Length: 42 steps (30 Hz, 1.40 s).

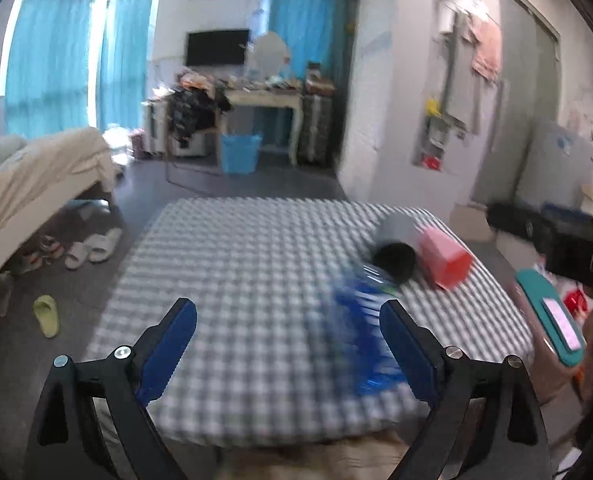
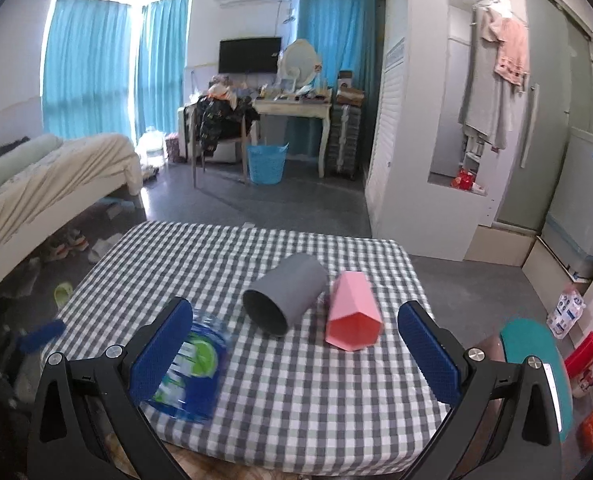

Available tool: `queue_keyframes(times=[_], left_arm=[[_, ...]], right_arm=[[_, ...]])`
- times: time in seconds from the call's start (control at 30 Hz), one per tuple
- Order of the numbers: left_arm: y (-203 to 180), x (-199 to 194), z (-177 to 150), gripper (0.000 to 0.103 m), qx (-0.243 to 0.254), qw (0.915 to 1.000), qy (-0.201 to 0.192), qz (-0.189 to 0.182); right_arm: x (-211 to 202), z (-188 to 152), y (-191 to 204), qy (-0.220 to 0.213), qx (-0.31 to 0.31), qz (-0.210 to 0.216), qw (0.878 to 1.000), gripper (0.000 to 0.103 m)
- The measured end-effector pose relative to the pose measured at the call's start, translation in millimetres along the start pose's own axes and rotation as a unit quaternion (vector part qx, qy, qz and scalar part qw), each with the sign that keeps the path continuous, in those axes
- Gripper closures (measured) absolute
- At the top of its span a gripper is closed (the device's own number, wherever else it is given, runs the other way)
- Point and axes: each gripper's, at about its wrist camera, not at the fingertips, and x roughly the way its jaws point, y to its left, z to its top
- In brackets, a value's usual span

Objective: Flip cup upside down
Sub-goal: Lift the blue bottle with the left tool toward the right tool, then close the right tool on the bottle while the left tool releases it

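A grey cup lies on its side on the checked tablecloth, mouth toward me. A pink faceted cup lies on its side just right of it. Both also show in the blurred left wrist view, grey cup and pink cup, at the table's right. My right gripper is open and empty, short of both cups. My left gripper is open and empty over the table's near edge. The left gripper also shows at the far left of the right wrist view.
A blue plastic bottle lies near the table's front left, next to my right gripper's left finger; it is blurred in the left wrist view. A teal object sits off the table's right. A bed stands left.
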Motion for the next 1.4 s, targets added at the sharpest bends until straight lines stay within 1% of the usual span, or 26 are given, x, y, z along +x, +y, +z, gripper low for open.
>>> queue_keyframes(times=[0.03,0.17,0.2,0.27,0.3,0.33,0.4,0.57,0.6,0.63,0.7,0.77,0.9,1.0,1.07,1.13,1.2,1.3,1.4], left_arm=[[9,-1,2,0.007,-0.005,1.0,-0.005,0.007],[56,0,8,0.005,-0.029,0.9987,-0.02,0.037],[64,2,8,0.005,-0.036,0.9984,-0.019,0.04],[81,8,6,0.005,-0.049,0.9978,-0.01,0.043],[88,11,5,0.005,-0.054,0.9975,-0.006,0.045],[93,15,3,0.005,-0.058,0.9972,-0.002,0.048],[104,22,2,0.005,-0.067,0.9965,0.006,0.05],[114,38,-6,0.005,-0.076,0.9959,0.018,0.046],[115,41,-6,0.005,-0.076,0.9958,0.021,0.046],[117,42,-7,0.005,-0.075,0.9959,0.022,0.046],[120,45,-8,0.005,-0.07,0.9962,0.023,0.046],[119,48,-9,0.005,-0.07,0.996,0.025,0.05],[126,52,-8,0.005,-0.074,0.9955,0.031,0.049],[131,54,-8,0.005,-0.077,0.9951,0.033,0.053],[133,54,-7,0.005,-0.08,0.9948,0.034,0.054],[138,53,-7,0.005,-0.081,0.9945,0.035,0.057],[140,52,-7,0.005,-0.078,0.9943,0.035,0.063],[144,49,-5,0.005,-0.077,0.9935,0.035,0.076],[150,45,-3,0.005,-0.081,0.9925,0.033,0.085]], right_arm=[[4,2,5,0.011,-0.006,0.002,1.0,0.0],[36,9,37,0.09,-0.037,0.027,0.995,0.0],[42,9,41,0.102,-0.043,0.031,0.993,0.0],[68,3,50,0.151,-0.051,0.025,0.987,0.0],[75,0,51,0.163,-0.05,0.024,0.985,0.0],[85,-4,53,0.185,-0.045,0.031,0.981,0.0],[95,-9,55,0.206,-0.04,0.034,0.977,0.0],[108,-5,74,0.22,-0.063,0.042,0.973,0.0],[113,-4,80,0.224,-0.069,0.046,0.971,0.002],[117,-3,84,0.23,-0.072,0.047,0.969,0.006],[130,-6,89,0.254,-0.072,0.041,0.964,0.011],[141,-9,95,0.273,-0.071,0.042,0.959,0.012],[159,-16,95,0.301,-0.062,0.035,0.951,0.018],[166,-20,98,0.31,-0.059,0.039,0.948,0.019],[170,-21,100,0.315,-0.059,0.041,0.946,0.022],[175,-20,102,0.316,-0.058,0.043,0.946,0.032],[176,-18,105,0.312,-0.056,0.051,0.947,0.031],[167,-5,112,0.275,-0.056,0.077,0.957,0.032],[151,11,122,0.217,-0.067,0.104,0.968,0.032]])
